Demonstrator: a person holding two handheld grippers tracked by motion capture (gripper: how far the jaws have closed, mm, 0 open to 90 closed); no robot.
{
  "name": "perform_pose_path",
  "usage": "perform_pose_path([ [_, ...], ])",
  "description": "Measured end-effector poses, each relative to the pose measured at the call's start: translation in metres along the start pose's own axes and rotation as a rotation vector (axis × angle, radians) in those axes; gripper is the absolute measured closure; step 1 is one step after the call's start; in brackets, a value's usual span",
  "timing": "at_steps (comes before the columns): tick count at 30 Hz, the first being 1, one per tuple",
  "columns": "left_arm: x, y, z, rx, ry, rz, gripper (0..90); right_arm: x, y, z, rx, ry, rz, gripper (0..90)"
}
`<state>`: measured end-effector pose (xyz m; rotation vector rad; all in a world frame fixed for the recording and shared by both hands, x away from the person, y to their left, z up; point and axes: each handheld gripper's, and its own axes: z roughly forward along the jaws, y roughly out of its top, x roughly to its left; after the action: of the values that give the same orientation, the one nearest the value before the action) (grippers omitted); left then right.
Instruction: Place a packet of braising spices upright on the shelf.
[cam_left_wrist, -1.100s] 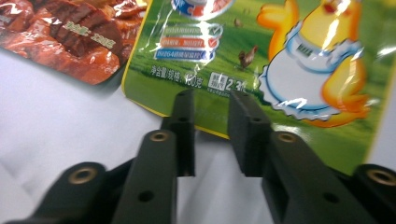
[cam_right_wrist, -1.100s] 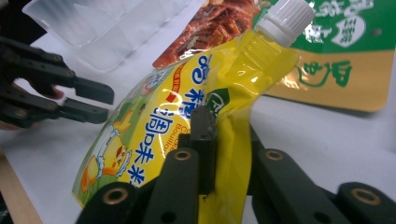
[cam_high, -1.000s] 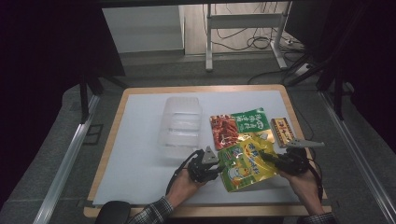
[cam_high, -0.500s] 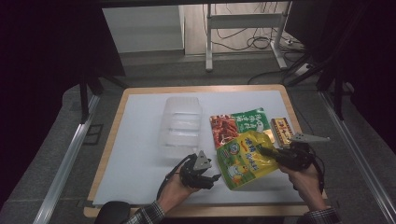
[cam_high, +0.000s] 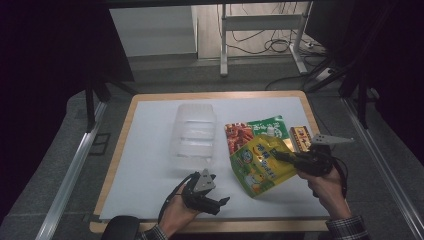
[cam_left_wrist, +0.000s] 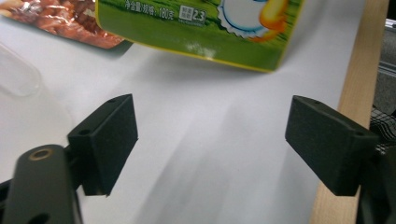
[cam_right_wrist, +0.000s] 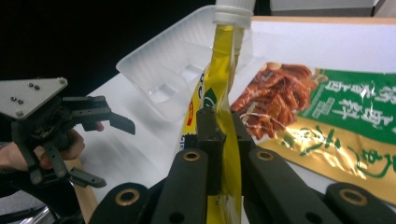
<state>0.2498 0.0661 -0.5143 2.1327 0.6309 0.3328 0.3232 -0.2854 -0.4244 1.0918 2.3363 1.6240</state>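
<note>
While the left gripper (cam_high: 216, 202) hangs low over the near-left part of the white worktop (cam_high: 150, 150), its fingers (cam_left_wrist: 105, 140) stand wide with only bare sheet between them; they have just been opening, and nothing lies in the gap. That hand looks to have let go so that the other can carry the load alone.

Just beyond it sits one clear plastic tray (cam_high: 194, 135), empty and upright, probably the place the snacks are meant to go.

Right of the tray lies one red-and-green snack packet (cam_high: 252, 131), flat on the sheet. Partly over it hangs the yellow spouted pouch (cam_high: 260, 162), tilted and lifted off the surface at its right side. In the right gripper view the pouch stands edge-on, white cap uppermost, so the thin seam fits between the pads.

One small red-and-gold bar (cam_high: 300, 137) lies flat near the far-right edge.

The right gripper (cam_high: 281, 157) has its fingers (cam_right_wrist: 208, 140) pinched tight on the pouch's edge, holding it clear of the packet beneath.

Count: two grippers, one tray, one pouch, one packet, one bar.
</note>
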Motion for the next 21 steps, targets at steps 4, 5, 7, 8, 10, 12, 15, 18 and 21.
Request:
perform_pose_path([
  [4, 0.002, -0.005, -0.005, -0.011, 0.002, -0.004, 9.5, 0.004, 0.008, -0.001, -0.009, 0.011, -0.019, 87.9],
  [5, 0.003, -0.007, -0.006, -0.009, 0.009, -0.005, 8.0, 0.005, 0.009, 0.0, -0.012, 0.014, -0.022, 88.0],
  [7, 0.004, -0.009, -0.006, 0.0, 0.019, 0.001, 5.9, 0.006, 0.012, 0.002, -0.013, 0.019, -0.026, 88.0],
  [8, 0.005, -0.01, -0.007, -0.002, 0.025, 0.005, 5.0, 0.006, 0.012, 0.003, -0.012, 0.022, -0.027, 88.0],
  [10, 0.005, -0.011, -0.008, -0.005, 0.028, 0.007, 4.1, 0.006, 0.014, 0.005, -0.011, 0.025, -0.028, 88.1],
  [12, 0.005, -0.013, -0.012, -0.028, 0.034, 0.011, 3.7, 0.007, 0.017, 0.006, -0.009, 0.026, -0.03, 88.2],
  [15, 0.005, -0.016, -0.015, -0.052, 0.035, 0.029, 2.5, 0.006, 0.021, 0.008, -0.007, 0.024, -0.033, 88.2],
  [18, 0.005, -0.018, -0.019, -0.076, 0.043, 0.044, 1.6, 0.005, 0.027, 0.01, -0.003, 0.018, -0.041, 88.3],
  [21, 0.006, -0.02, -0.023, -0.095, 0.046, 0.036, 0.9, 0.004, 0.033, 0.014, 0.005, 0.01, -0.053, 88.3],
])
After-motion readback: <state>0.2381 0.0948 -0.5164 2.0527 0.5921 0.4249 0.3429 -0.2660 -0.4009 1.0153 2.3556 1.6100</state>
